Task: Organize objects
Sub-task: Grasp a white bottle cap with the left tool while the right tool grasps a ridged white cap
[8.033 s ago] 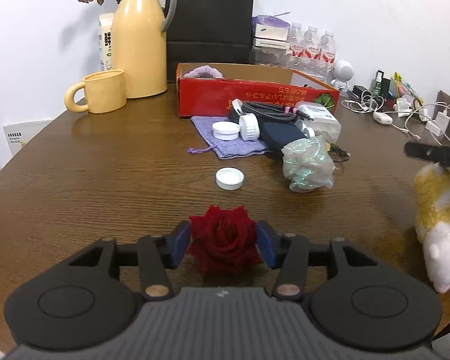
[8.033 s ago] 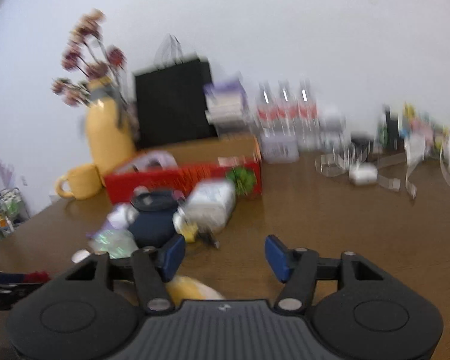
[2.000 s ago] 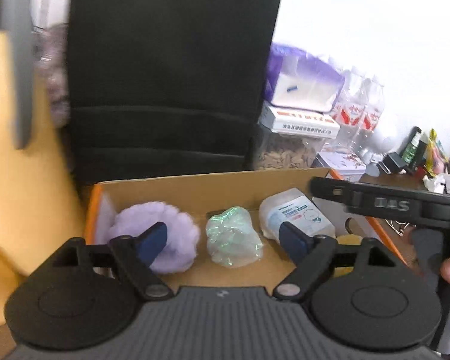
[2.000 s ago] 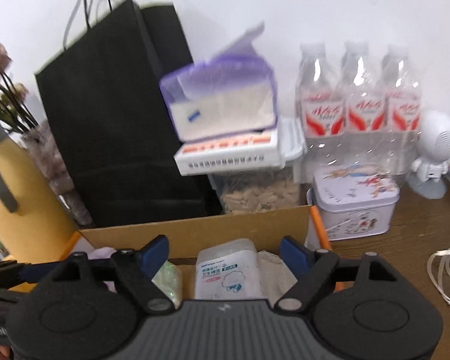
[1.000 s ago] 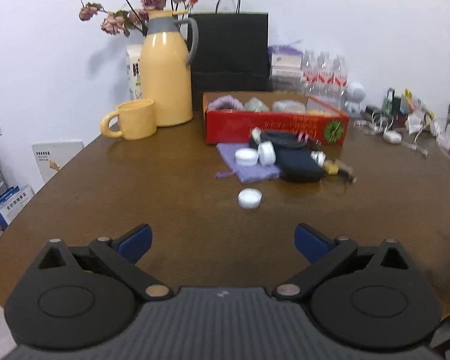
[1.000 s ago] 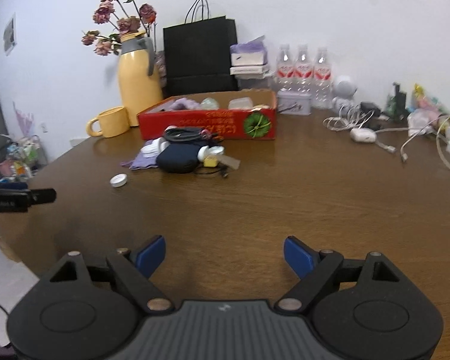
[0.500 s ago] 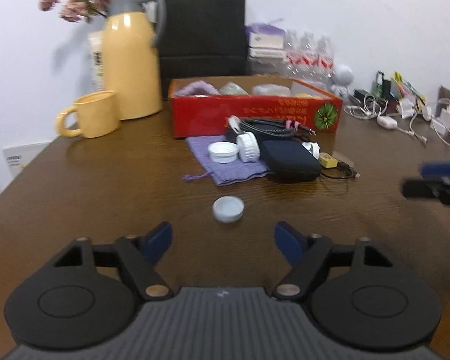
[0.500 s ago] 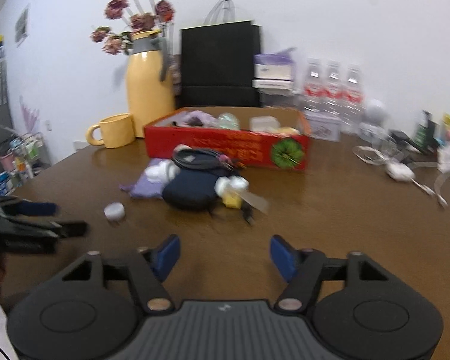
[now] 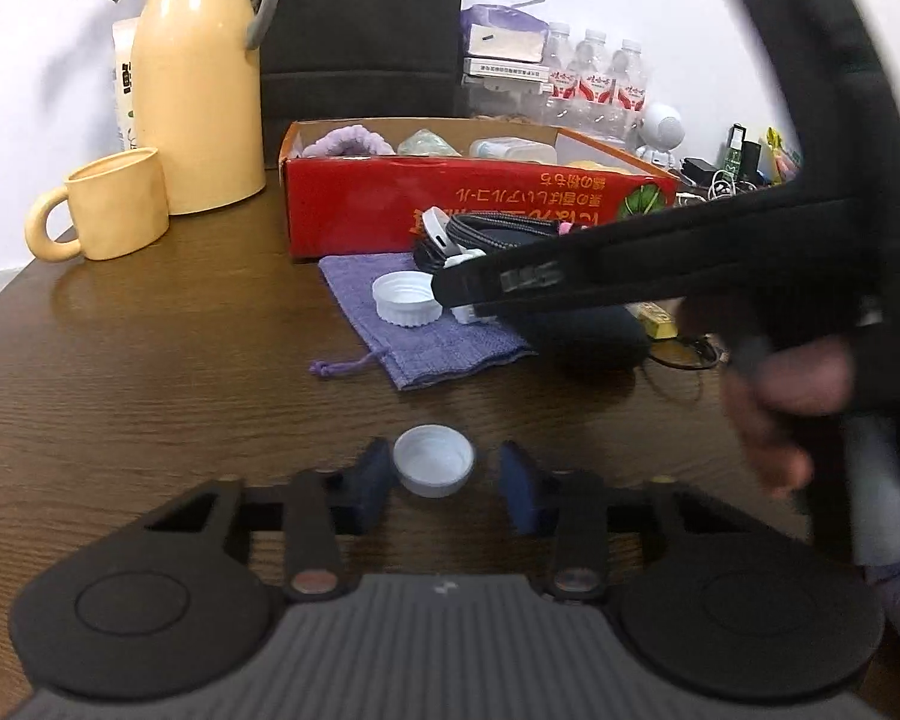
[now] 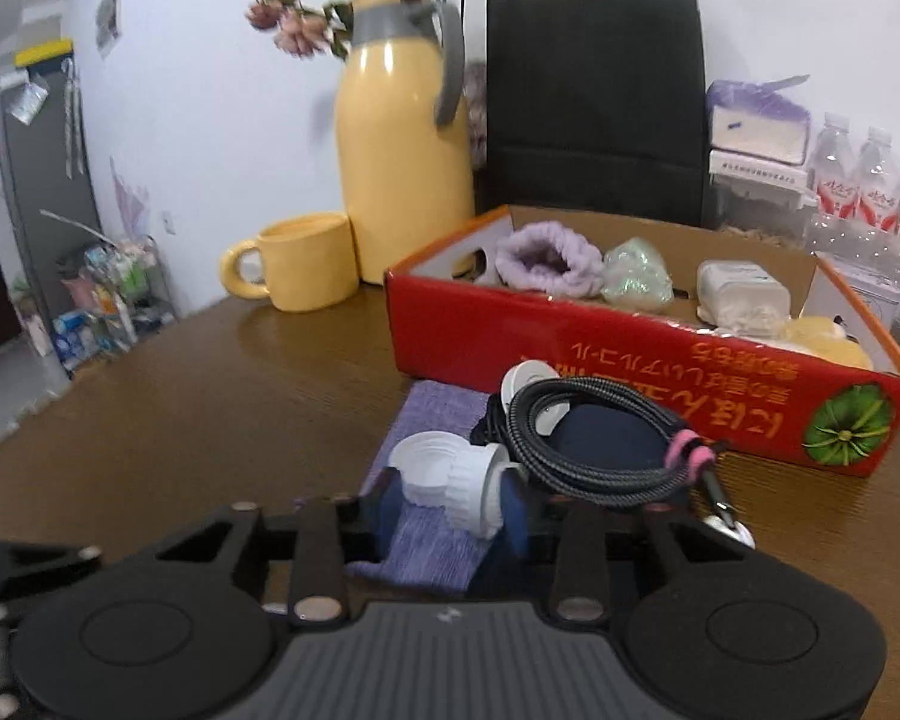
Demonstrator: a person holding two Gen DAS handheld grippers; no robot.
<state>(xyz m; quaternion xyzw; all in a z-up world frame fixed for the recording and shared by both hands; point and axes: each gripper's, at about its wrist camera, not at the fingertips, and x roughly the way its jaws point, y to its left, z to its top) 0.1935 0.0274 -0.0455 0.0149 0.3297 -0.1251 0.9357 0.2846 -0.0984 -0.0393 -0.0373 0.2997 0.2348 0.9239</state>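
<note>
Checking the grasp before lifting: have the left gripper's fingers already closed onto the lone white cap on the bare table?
No. The white cap sits between the left gripper fingers with gaps on both sides.

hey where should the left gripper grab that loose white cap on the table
Grip the loose white cap across its round side wall, coming in low from the near side. It lies flat, open side up, already between the left gripper fingers, so closing should pinch opposite walls.

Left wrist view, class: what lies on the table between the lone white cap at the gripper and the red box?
The purple pouch, bearing another white cap.
</note>
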